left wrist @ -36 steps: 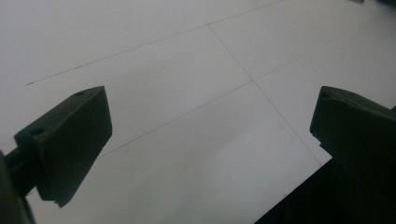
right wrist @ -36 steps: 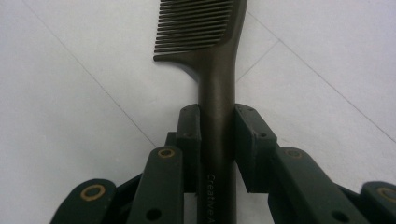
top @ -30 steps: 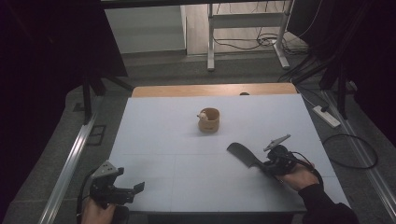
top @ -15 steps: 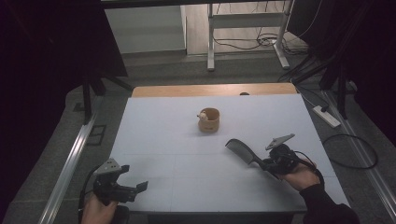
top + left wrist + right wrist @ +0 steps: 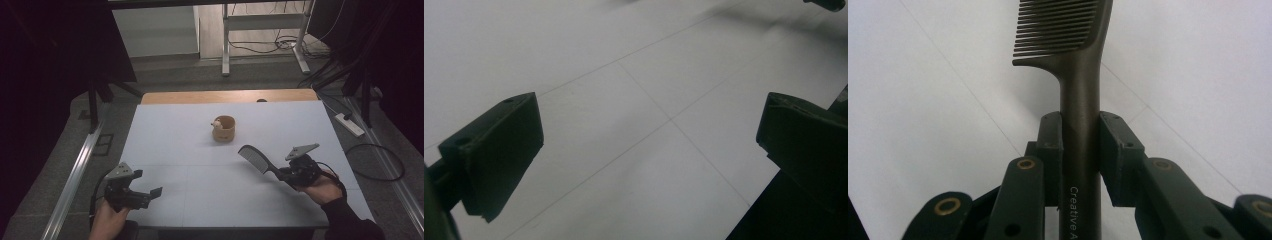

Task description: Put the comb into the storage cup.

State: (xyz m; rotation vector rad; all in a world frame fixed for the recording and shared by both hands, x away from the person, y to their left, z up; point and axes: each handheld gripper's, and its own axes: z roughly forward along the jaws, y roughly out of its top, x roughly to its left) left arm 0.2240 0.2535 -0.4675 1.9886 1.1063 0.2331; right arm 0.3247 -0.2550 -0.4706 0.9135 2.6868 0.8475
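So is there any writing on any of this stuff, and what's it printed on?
"Creative A": pale letters running along the handle of the dark comb, read in the right gripper view; the rest of the wording runs out of the picture at the bottom.
The small brown cup on the table: no lettering can be made out, too small to tell.
Nothing else carries readable text.

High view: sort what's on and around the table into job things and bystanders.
Job:
comb, clamped by its handle in the right tool
cup, mid-table

Bystanders:
left tool, open, holding nothing
power strip on the floor
cables
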